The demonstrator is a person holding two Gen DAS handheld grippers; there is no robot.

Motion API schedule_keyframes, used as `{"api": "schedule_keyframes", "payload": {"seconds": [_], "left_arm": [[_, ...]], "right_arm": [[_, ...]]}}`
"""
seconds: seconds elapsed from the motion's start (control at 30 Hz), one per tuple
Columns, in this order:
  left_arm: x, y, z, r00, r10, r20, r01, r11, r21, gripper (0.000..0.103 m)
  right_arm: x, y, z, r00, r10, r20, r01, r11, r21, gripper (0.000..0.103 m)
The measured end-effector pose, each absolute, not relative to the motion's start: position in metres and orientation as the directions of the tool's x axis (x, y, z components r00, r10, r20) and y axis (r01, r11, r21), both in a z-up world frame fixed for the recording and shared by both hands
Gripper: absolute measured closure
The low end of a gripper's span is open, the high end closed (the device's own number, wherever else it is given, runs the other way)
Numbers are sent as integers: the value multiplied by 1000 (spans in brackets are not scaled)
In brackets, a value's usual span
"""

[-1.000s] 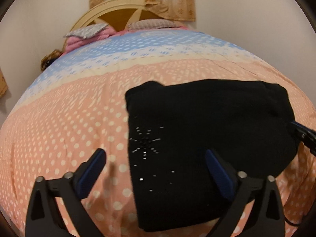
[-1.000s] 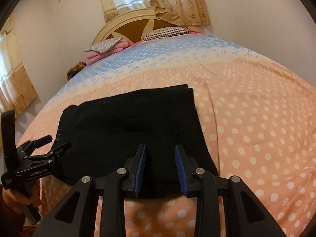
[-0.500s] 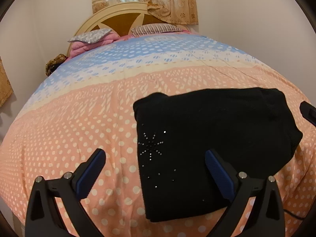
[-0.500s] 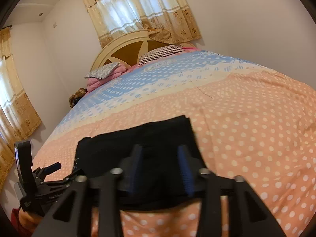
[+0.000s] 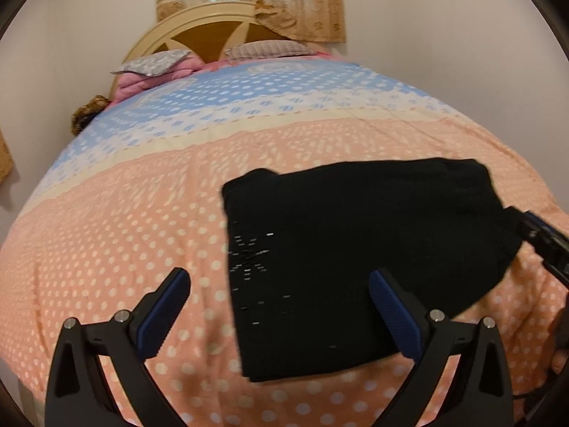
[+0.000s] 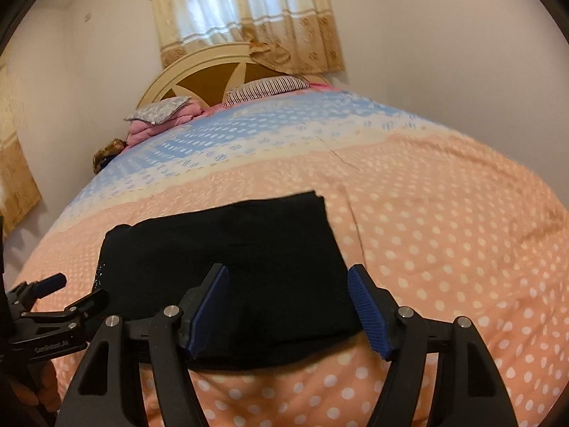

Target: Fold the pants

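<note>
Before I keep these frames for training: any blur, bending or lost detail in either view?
Left wrist view: slight motion smear, the studs on the pants read as short dashes. Right wrist view: the curtain is soft, the window is blown out. Both views: fisheye bulges the bed, and the black cloth shows hardly any folds.

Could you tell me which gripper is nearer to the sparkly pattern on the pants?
Left. The left gripper hangs open just before the sparkly pattern on the pants; the right gripper is open at the opposite end.

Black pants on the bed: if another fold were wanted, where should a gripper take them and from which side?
Probably the near right corner of the black pants, from the foot of the bed. There the stacked edge lies flat on the bedspread, already between the open right gripper fingers.
</note>
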State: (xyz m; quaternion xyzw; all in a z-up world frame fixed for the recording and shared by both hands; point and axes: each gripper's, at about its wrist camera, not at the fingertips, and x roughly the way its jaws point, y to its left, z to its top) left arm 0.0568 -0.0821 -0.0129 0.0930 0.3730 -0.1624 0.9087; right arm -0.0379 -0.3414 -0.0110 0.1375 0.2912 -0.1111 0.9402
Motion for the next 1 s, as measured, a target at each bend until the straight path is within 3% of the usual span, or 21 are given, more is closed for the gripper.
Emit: {"api": "schedule_keyframes", "payload": {"seconds": [0.1,0.27,0.67,0.83,1.0], "left_arm": [[61,-82,-16,641,-258,-723,371,928,-2,0],[67,-88,-30,620,-216,-754,356,934,25,0],[58,-91,-23,686,-163,-709,337,935,112,0],[68,-83,-21,665,-235,-709,343,939,11,0],[84,-85,-34,593,-290,-751,346,934,-87,0]], "right_arm": [[-40,-355,-17,800,-120,-588,306,924,227,32],[-35,-357,-31,780,-105,-617,311,921,236,32],[-42,-361,-25,808,-109,-579,306,918,254,32],[-27,-369,-20,814,-98,-572,297,918,265,32],[-4,-377,-44,760,-12,-650,291,900,324,32]]}}
